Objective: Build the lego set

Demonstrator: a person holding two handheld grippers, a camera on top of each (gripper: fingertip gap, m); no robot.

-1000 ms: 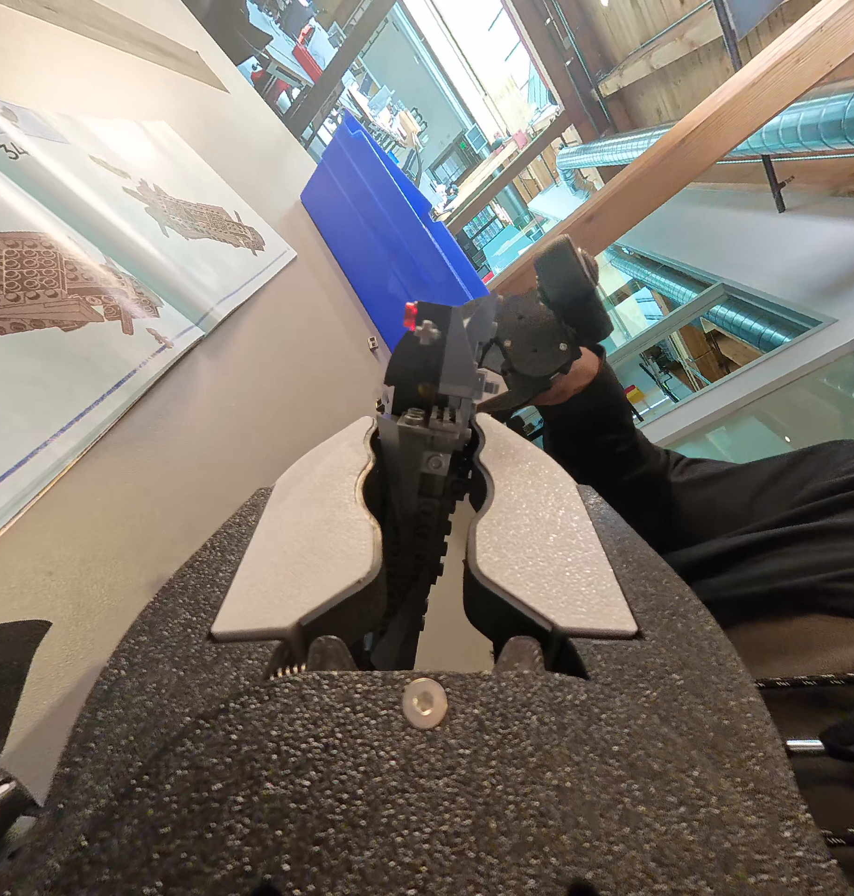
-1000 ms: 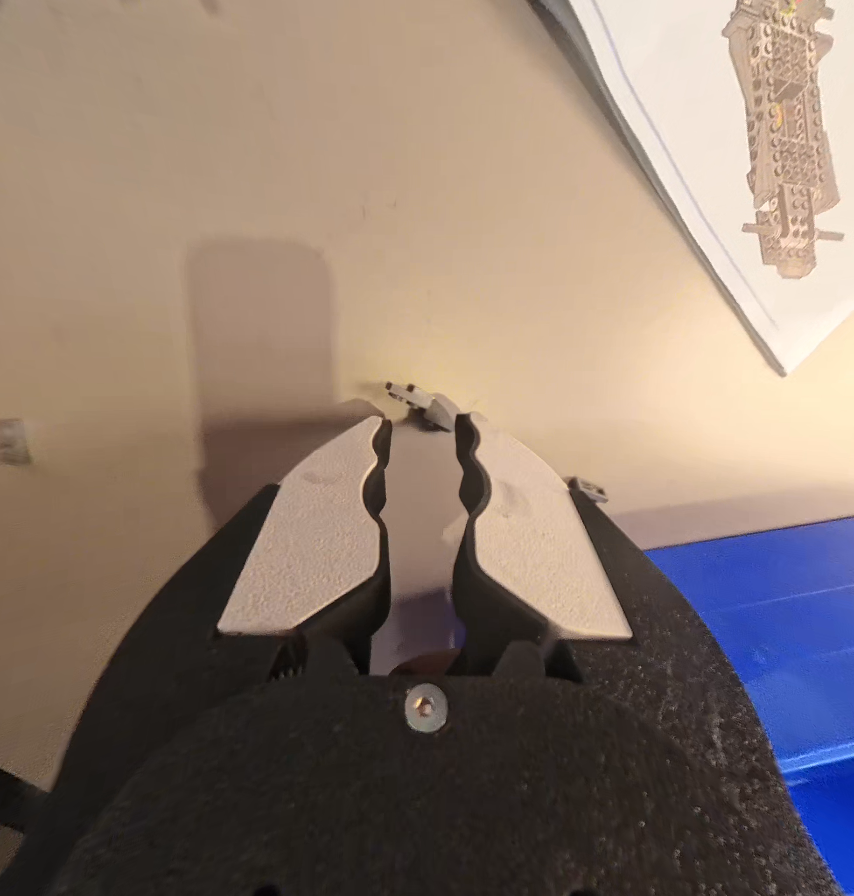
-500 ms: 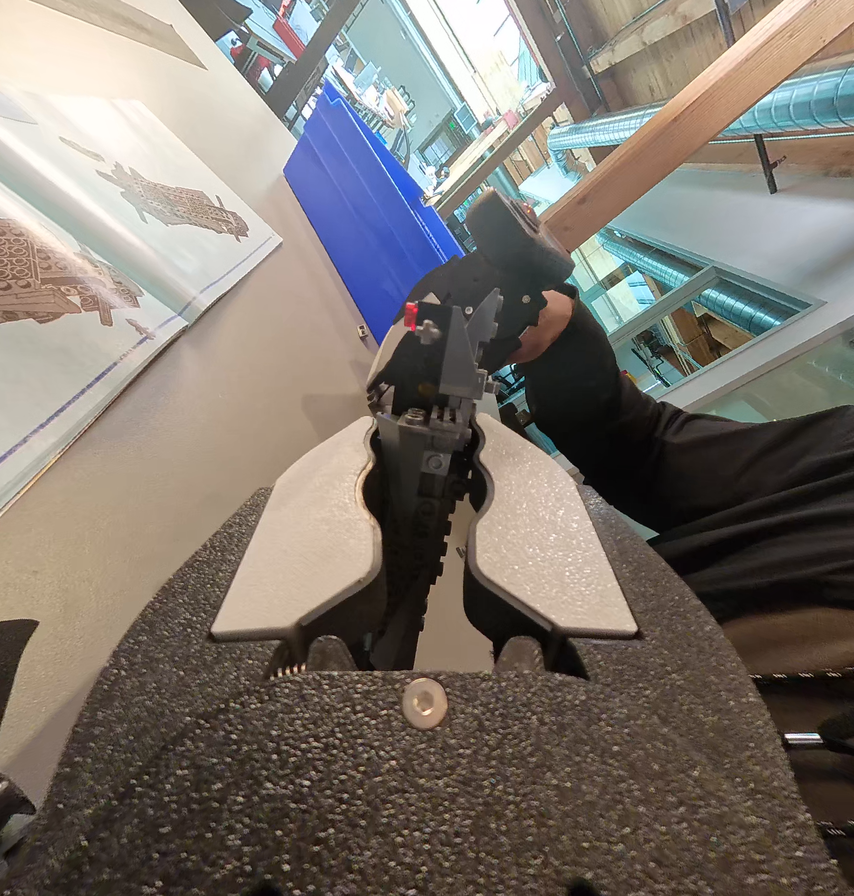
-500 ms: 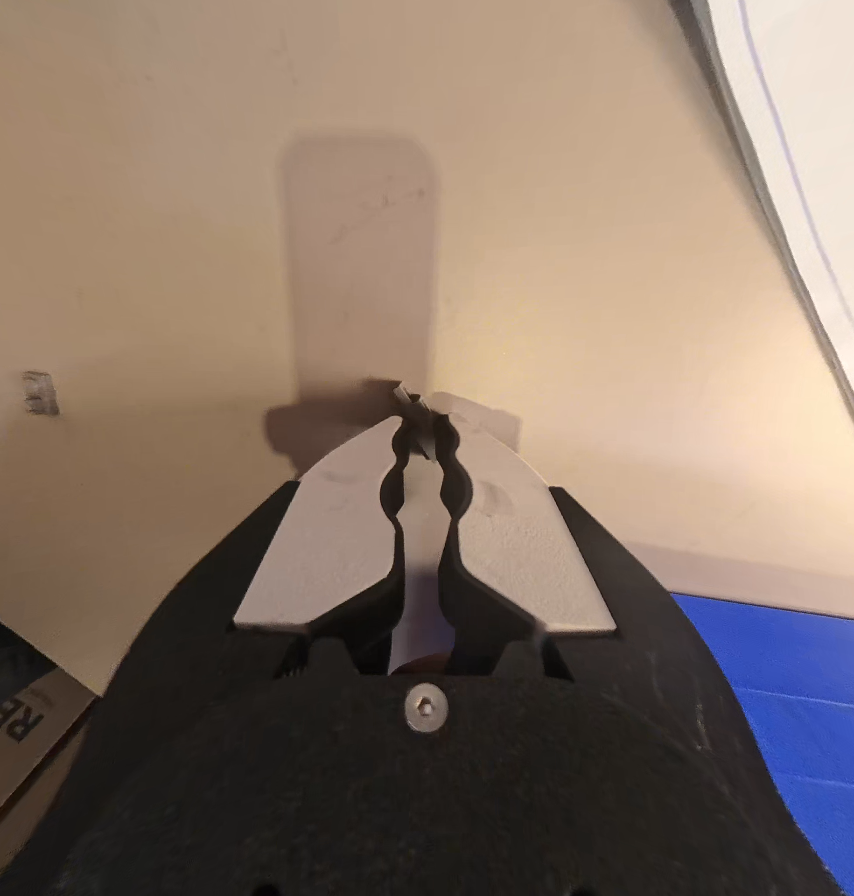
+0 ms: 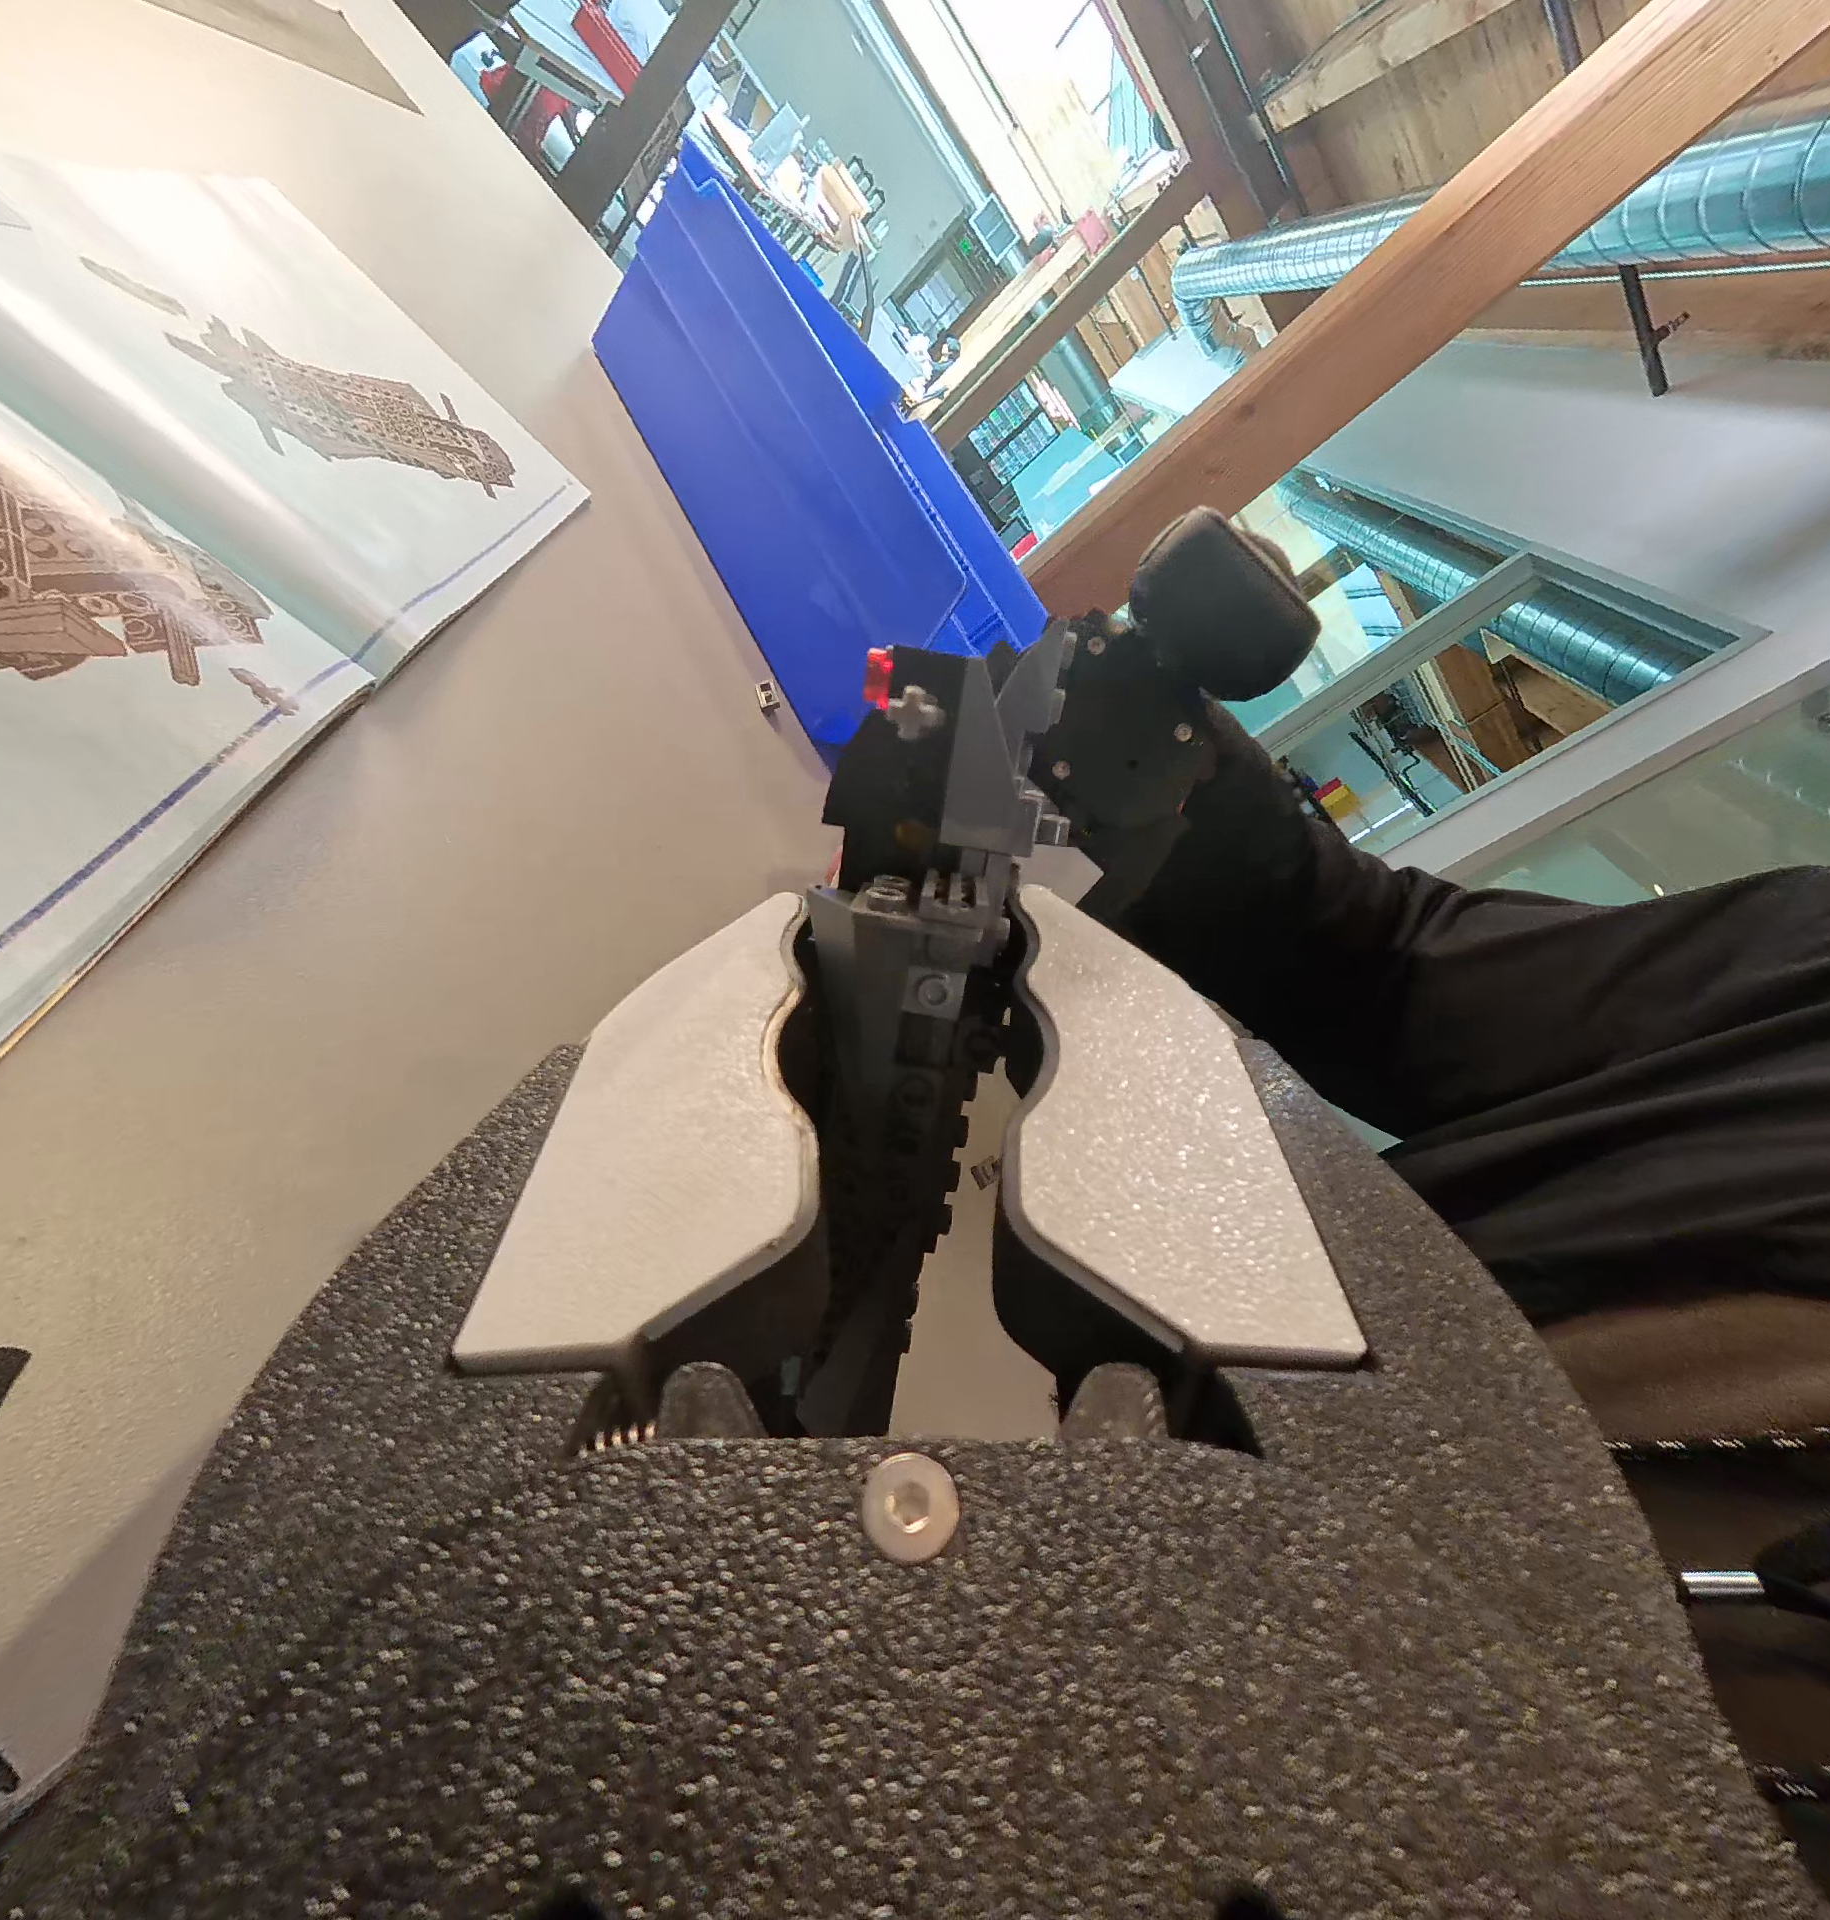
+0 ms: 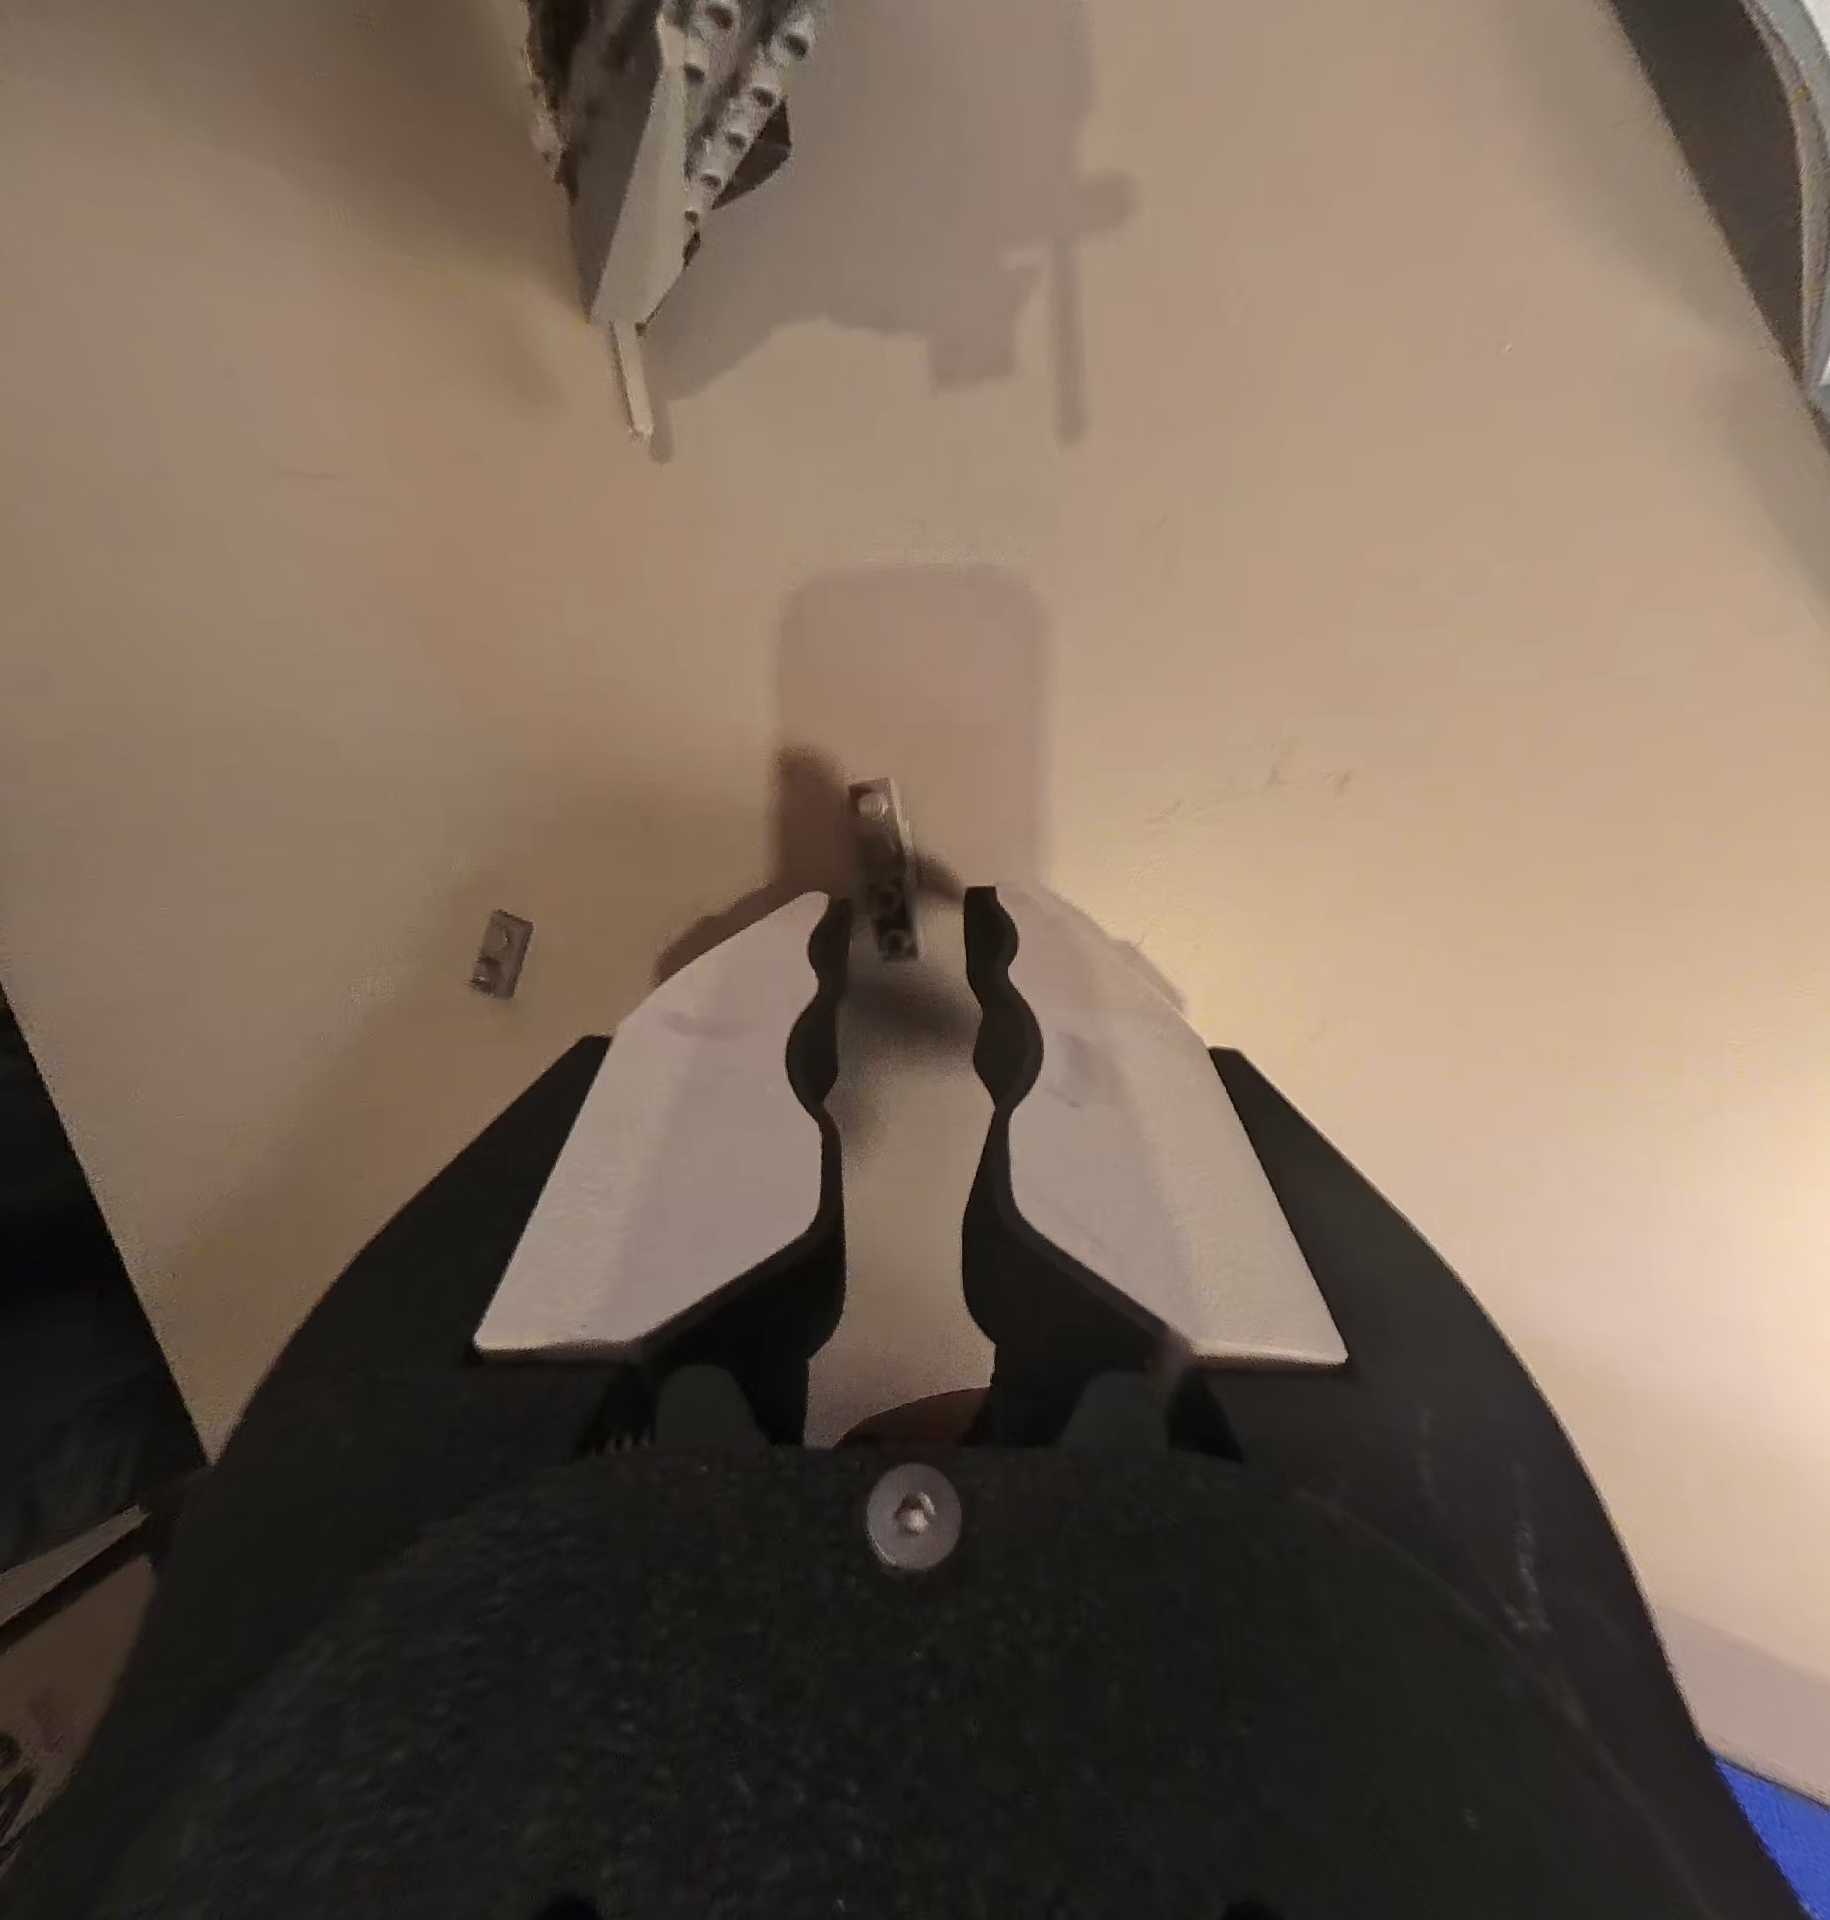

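My left gripper [image 5: 911, 914] is shut on a grey and black brick model [image 5: 932, 790] with a small red piece at its top, held tilted above the beige table [image 5: 423, 987]. The model's pointed grey end also shows in the right wrist view [image 6: 651, 156], at the top left. My right gripper [image 6: 903, 909] stands open over the table. A small grey brick piece [image 6: 883, 873] sits blurred at its fingertips, close to the left pad and clear of the right one. The right gripper's black body [image 5: 1129, 738] shows just behind the model.
An open instruction booklet [image 5: 215, 468] lies at the left, and its edge shows in the right wrist view [image 6: 1825, 260]. A blue bin [image 5: 786, 499] stands behind. Loose small grey pieces [image 6: 498, 953] [image 5: 769, 696] lie on the table. A person's black sleeve [image 5: 1513, 1039] is at the right. Some 12 cm of space lies between my two pairs of fingers.
The right pads closed on the small grey piece half a second ago and have parted again; the piece is no longer pinched. The right gripper moved towards the model. The left grasp is unchanged.
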